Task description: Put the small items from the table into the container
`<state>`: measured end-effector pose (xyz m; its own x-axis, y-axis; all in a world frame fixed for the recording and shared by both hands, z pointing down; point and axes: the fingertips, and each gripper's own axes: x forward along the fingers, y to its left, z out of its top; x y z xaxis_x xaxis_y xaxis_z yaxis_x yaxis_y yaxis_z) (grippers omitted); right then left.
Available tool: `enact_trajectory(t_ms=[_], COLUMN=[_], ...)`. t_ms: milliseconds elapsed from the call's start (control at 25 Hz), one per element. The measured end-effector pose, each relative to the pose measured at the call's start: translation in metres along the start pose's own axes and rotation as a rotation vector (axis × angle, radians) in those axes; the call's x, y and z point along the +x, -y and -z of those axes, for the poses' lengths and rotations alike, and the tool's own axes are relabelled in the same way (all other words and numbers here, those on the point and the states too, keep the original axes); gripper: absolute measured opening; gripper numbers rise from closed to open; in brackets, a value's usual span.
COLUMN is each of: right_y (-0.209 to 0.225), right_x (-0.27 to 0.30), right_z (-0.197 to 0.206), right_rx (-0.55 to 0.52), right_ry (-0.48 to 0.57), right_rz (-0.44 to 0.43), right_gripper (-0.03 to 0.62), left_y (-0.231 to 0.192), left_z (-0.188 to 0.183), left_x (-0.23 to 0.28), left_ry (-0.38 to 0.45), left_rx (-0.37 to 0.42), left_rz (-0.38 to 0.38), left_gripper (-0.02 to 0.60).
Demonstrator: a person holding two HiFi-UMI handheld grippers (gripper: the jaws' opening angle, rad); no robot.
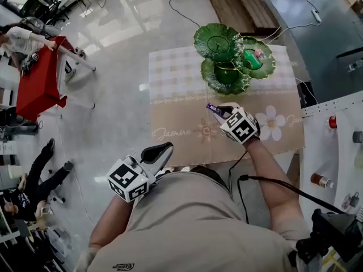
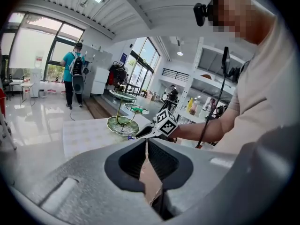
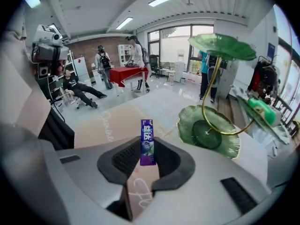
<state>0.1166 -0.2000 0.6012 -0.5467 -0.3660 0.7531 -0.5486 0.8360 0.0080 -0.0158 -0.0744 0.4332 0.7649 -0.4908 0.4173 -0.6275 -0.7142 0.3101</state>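
Nearest to me, my left gripper [image 2: 147,159] hangs close by my body, at the near corner of the table [image 1: 170,84]. Its jaws are pressed together with nothing between them, and I judge it is kept back there so as not to crowd the other hand. Further out, over the beige part of the cloth, my right gripper [image 3: 147,157] is clamped on a purple gum pack [image 3: 147,142], the jaws only as far apart as the pack is thick. The pads pinch its lower end, so the pack stands upright above them with most of its length free. Held that way, I think, it can be tipped into a dish without the jaws fouling the rim. Beyond it, at the far side of the table, stands the container, a tiered stand [image 1: 227,55] of green leaf-shaped dishes on a gold stem. Its lowest dish [image 3: 206,134] shows nothing in it and lies just ahead of the pack, so I judge it the easiest target. A side dish already carries a green item [image 1: 252,58].
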Motion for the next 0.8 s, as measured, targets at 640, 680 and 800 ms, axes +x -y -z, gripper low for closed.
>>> enact_trajectory(t_ms=[640, 680, 800], right_y=[0.111, 0.117, 0.134], right_x=[-0.122, -0.123, -0.123], right_z=[-0.026, -0.029, -0.036], right_rx=[0.072, 0.074, 0.072], right_ry=[0.07, 0.073, 0.074], right_rz=[0.215, 0.222, 0.241], right_gripper=[0.092, 0.093, 0.094], left_y=[0.022, 0.022, 0.019], left_z=[-0.011, -0.01, -0.009], left_x=[0.042, 0.041, 0.037], left_ry=[-0.017, -0.017, -0.011], left_rx=[0.038, 0.037, 0.027], left_rz=[0.07, 0.064, 0.04], left_gripper=[0.009, 0.009, 0.009])
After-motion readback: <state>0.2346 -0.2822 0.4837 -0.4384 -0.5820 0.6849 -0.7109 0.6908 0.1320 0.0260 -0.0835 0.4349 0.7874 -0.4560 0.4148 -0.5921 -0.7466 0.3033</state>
